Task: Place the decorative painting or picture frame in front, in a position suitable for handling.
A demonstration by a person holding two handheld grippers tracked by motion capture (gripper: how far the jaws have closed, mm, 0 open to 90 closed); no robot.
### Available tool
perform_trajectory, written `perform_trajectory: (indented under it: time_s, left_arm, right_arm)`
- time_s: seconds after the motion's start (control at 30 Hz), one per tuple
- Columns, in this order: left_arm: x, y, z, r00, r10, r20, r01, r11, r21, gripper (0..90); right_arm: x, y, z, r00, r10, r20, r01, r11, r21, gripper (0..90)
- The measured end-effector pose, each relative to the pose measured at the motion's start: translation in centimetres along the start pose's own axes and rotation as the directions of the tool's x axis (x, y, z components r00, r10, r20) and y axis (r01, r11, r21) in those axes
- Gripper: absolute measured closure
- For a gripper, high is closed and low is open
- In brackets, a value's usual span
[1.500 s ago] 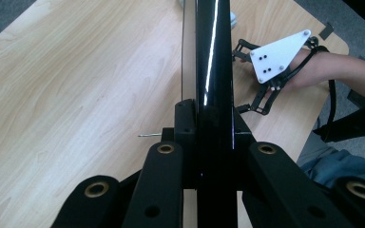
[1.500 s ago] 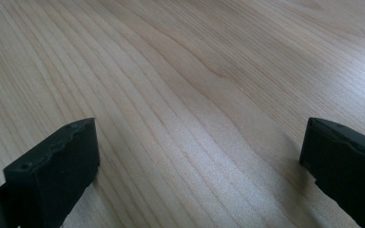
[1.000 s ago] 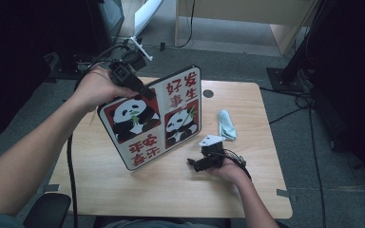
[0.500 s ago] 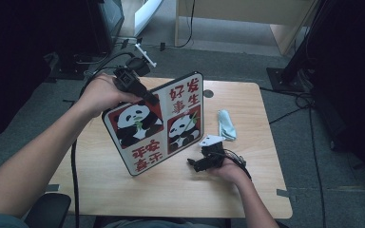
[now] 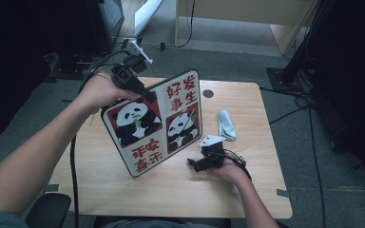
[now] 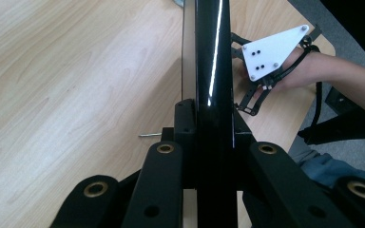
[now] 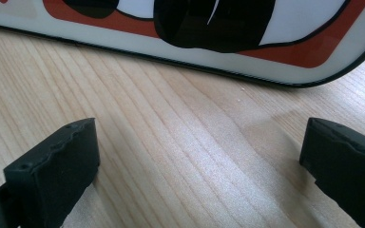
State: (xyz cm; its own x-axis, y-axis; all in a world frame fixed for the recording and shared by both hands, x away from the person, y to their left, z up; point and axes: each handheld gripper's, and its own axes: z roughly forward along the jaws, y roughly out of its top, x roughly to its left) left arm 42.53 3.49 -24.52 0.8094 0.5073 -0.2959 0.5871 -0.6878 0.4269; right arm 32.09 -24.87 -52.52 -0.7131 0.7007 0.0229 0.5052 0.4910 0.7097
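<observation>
Left gripper is clamping the top edge of the panda board, a glossy flat rectangle w/ rounded corners, red panels & black rim. Board is standing tilted on its lower edge on the pale wood-grain table. Right gripper is resting on the table just beside the board's lower corner, jaws spread wide, nothing btwn them. Soft crumpled cloth is lying near the board's right side.

Red-and-white panda board, pale blue cloth, light wood table
</observation>
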Motion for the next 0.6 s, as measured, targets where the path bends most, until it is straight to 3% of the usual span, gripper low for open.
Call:
perform_trajectory:
  time_s: [0.13, 0.23, 0.6]
  left_arm:
    - [0.2, 0.0, -0.1, 1.0, -0.004, -0.007, 0.004, 1.0, -0.002, 80.9]
    - [0.3, -0.1, -0.4, 1.0, -0.007, -0.003, 0.007, 0.9994, -0.033, 78.6]
    - [0.2, -0.8, -1.2, 0.999, 0.021, -0.041, -0.023, 0.9981, -0.057, 66.9]
  right_arm:
    - [0.0, 0.0, 0.0, 1.0, -0.003, -0.004, 0.003, 1.0, 0.0, 0.0]
    - [-0.1, 0.0, 0.0, 0.9999, -0.009, -0.008, 0.009, 1.0, 0.0, 0.0]
    - [-0.2, 0.0, -0.1, 0.9997, -0.018, -0.016, 0.018, 1.0, -0.002, 0.8]
